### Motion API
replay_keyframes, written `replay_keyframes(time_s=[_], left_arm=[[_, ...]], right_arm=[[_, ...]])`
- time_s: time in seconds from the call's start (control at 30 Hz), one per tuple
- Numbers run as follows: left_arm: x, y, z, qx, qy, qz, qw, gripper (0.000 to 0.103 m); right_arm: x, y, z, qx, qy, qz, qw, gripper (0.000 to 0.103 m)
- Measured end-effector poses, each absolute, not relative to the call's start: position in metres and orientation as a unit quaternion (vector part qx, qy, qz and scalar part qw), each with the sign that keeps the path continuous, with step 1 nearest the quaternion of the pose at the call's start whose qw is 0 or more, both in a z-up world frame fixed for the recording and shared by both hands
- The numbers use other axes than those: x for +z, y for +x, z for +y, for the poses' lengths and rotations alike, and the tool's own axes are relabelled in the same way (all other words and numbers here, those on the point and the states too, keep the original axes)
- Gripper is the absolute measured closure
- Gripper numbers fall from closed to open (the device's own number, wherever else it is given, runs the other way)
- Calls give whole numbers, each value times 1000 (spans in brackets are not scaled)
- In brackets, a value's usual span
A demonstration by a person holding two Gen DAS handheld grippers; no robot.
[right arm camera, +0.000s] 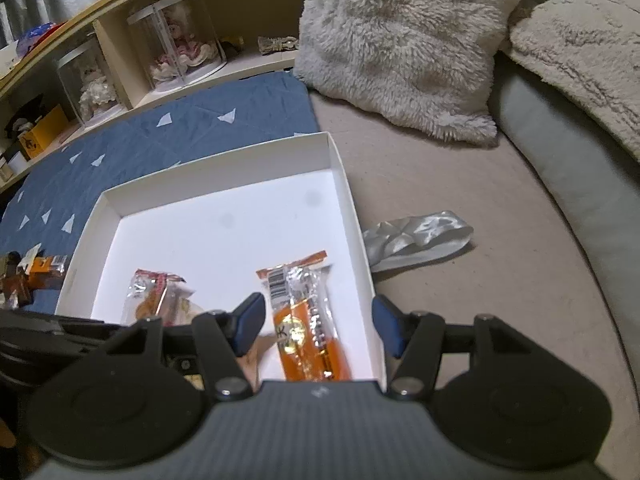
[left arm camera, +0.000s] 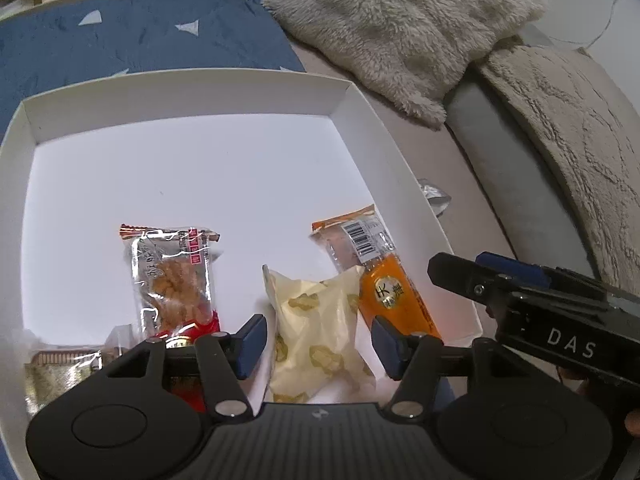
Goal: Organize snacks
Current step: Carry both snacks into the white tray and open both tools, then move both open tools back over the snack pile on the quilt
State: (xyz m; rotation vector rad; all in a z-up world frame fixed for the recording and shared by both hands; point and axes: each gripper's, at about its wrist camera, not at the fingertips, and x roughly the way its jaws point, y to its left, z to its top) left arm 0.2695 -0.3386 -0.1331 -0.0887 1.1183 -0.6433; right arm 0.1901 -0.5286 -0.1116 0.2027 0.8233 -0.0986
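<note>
A shallow white box [left arm camera: 192, 92] lies on the bed and holds several snack packs. My left gripper [left arm camera: 318, 346] is open above the box's near edge, its fingers on either side of a pale yellow patterned pack [left arm camera: 316, 328]. To its left lies a clear pack with a red end [left arm camera: 174, 284], to its right an orange bar [left arm camera: 380, 284]. My right gripper [right arm camera: 318, 330] is open over the box's [right arm camera: 216, 168] near right corner, the orange bar [right arm camera: 306, 332] between its fingers without contact. The clear pack [right arm camera: 154, 294] lies further left.
A silver foil pack [right arm camera: 416, 240] lies on the grey sheet just right of the box. More snacks [right arm camera: 36, 272] sit on the blue quilt at the left. Fluffy cushions [right arm camera: 400, 40] stand behind, with shelves [right arm camera: 120, 60] at the back left.
</note>
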Motion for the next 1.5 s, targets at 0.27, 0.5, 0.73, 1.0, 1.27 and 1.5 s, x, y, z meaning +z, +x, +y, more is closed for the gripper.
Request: replay_keyframes(time_s=[0.27, 0.5, 0.73, 1.0, 1.27, 1.5], left_arm=[[-119, 260, -323, -286, -32, 518, 805, 40], [-103, 249, -305, -276, -28, 510, 814, 33], [-88, 239, -286, -267, -24, 500, 823, 19], [-79, 232, -261, -252, -16, 479, 841, 0], [-73, 230, -240, -251, -15, 468, 847, 0], [-69, 234, -212, -238, -23, 459, 856, 0]], right_arm=[[-99, 177, -527, -51, 105, 392, 913, 38], [-88, 163, -521, -56, 101, 384, 916, 36], [-83, 147, -513, -75, 90, 376, 919, 14], [-80, 133, -508, -90, 85, 365, 923, 1], [-80, 134, -498, -92, 78, 370, 921, 1], [-77, 142, -483, -78, 67, 367, 924, 1]])
